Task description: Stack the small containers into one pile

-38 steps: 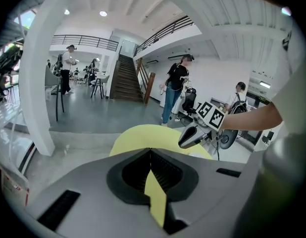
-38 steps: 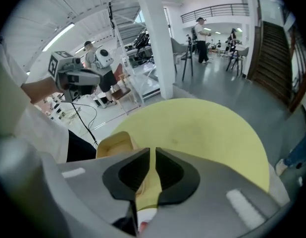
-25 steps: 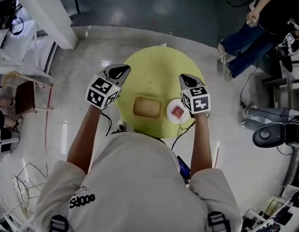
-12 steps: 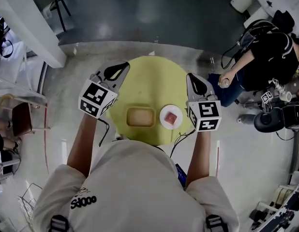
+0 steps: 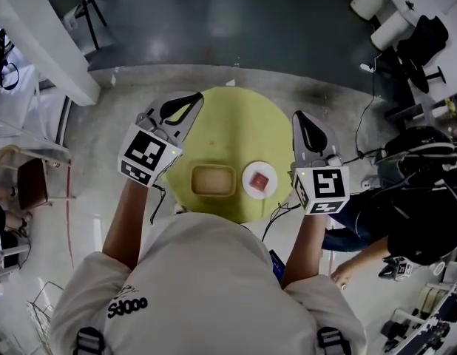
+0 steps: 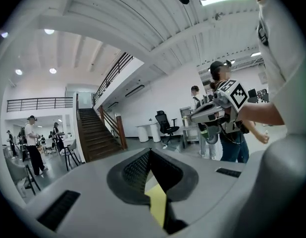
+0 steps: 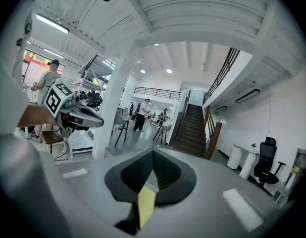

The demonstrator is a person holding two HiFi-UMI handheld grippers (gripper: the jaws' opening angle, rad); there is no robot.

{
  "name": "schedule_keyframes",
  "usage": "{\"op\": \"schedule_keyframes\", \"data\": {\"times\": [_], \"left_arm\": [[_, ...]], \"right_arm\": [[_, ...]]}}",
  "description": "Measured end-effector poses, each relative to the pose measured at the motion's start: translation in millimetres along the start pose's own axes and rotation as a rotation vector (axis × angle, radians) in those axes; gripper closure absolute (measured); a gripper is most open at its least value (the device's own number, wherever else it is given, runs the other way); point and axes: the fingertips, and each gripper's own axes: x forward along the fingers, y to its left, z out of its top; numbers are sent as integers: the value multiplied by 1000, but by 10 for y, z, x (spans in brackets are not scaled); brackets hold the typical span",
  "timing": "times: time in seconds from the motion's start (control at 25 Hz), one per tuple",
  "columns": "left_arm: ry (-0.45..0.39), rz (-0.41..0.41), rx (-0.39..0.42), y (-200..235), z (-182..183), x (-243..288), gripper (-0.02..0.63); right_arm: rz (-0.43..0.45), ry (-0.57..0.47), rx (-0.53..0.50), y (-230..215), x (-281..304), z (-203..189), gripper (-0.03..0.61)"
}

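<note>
Head view: round yellow table (image 5: 236,124), rectangular tan container (image 5: 213,180), round white container (image 5: 259,180).

Lighting: bright, even, overhead; round ceiling lamps (image 6: 49,31) and a strip light (image 7: 51,24) glow white.
Glare: pale patches on the dark floor (image 5: 156,48).
Distortion: heavy fisheye bending in both gripper views, black corners.
Focus: hall sharp; left tongs (image 6: 149,151) and right tongs (image 7: 152,152) slightly soft.
</note>
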Motion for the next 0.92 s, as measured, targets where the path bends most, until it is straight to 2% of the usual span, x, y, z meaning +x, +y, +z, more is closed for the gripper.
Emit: {"op": "schedule_keyframes", "data": {"times": [0.12, 0.32, 0.48, 0.68, 0.92], "left_arm": [[8, 0, 0, 88, 21, 31, 607], [17, -7, -10, 20, -58, 38, 607], [28, -11, -26, 196, -34, 56, 607], [28, -23, -15, -60, -141, 20, 607], [50, -33, -16, -86, -237, 44, 607]], "right_arm": [[18, 0, 2, 14, 117, 85, 568], [32, 7, 7, 58, 96, -2, 568], [47, 18, -3, 91, 250, 137, 568], [45, 18, -3, 160, 55, -74, 568], [47, 32, 3, 160, 75, -162, 568]]}}
